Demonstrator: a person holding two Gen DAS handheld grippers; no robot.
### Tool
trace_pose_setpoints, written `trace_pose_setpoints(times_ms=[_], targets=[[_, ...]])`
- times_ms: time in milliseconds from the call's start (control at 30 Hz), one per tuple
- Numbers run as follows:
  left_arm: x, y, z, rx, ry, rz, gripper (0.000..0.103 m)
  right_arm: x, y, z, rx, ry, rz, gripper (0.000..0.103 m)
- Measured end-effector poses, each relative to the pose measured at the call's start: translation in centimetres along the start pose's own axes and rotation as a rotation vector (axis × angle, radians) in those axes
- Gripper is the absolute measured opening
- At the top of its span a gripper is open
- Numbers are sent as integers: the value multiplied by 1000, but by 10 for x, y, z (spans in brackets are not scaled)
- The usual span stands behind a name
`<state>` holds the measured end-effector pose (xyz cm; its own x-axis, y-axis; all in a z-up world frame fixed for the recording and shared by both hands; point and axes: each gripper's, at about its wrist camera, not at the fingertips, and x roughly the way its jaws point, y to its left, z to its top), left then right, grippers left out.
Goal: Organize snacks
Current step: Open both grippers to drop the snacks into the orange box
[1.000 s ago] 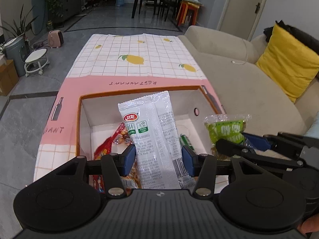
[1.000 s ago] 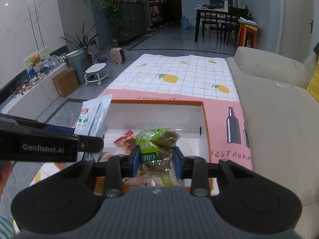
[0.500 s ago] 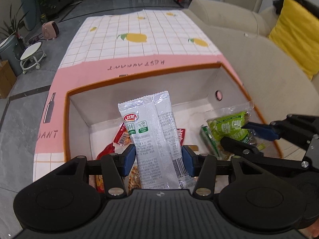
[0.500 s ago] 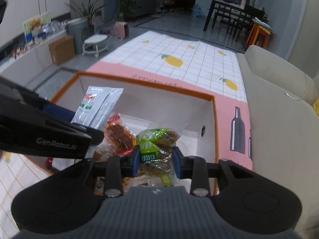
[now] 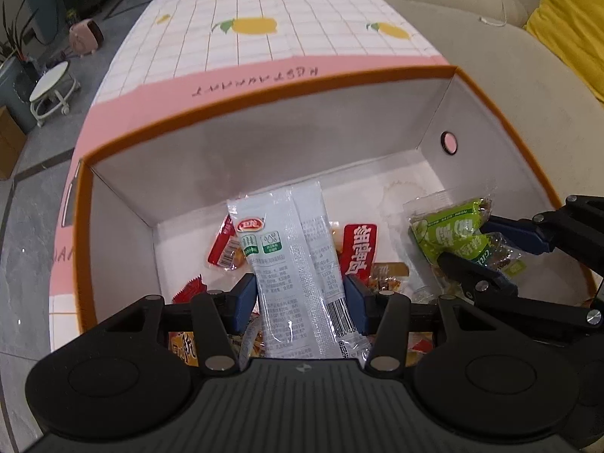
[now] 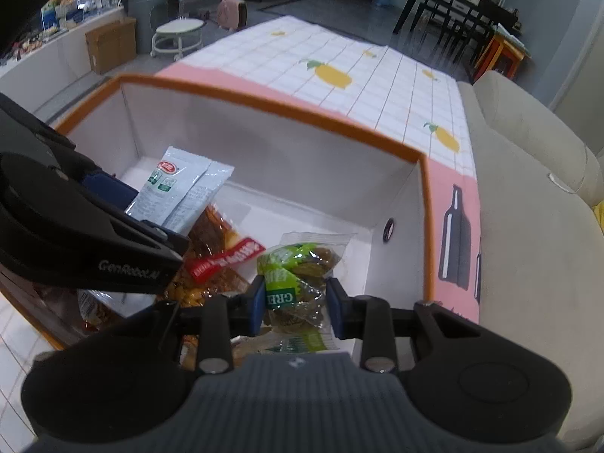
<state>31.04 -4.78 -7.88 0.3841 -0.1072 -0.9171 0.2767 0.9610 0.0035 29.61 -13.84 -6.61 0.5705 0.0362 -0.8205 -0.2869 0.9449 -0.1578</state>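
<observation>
An open white box with an orange rim (image 5: 264, 87) (image 6: 271, 105) stands on the table and holds several snack packets, among them a red one (image 5: 358, 245) (image 6: 226, 258). My left gripper (image 5: 300, 304) is shut on a long white snack packet (image 5: 290, 264) and holds it inside the box, over the left part; the packet also shows in the right wrist view (image 6: 177, 188). My right gripper (image 6: 296, 307) is shut on a green snack bag (image 6: 298, 275) and holds it inside the box near the right wall; the bag also shows in the left wrist view (image 5: 453, 234).
The box sits on a pink and white tablecloth with lemon prints (image 5: 264, 26) (image 6: 358, 75). A beige sofa (image 5: 509, 68) (image 6: 528, 207) runs along the right side with a yellow cushion (image 5: 570, 11). A small round stool (image 5: 53, 87) stands on the floor at left.
Both grippers have moved forward and down into the box with their packets. The box now fills both views.
</observation>
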Motion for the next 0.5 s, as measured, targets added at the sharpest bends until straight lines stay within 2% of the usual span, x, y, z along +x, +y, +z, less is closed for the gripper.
trace_pose_setpoints(times_ms=[233, 367, 433, 500], targets=[[7, 5, -2, -35, 21, -12, 61, 8, -1, -7, 6, 25, -15, 32], [4, 3, -3, -28, 5, -1, 69, 8, -3, -7, 2, 27, -12, 32], [1, 4, -3, -35, -5, 0, 77, 6, -2, -8, -4, 23, -14, 34], [-4, 5, -3, -41, -23, 0, 81, 3, -2, -8, -4, 18, -13, 39]])
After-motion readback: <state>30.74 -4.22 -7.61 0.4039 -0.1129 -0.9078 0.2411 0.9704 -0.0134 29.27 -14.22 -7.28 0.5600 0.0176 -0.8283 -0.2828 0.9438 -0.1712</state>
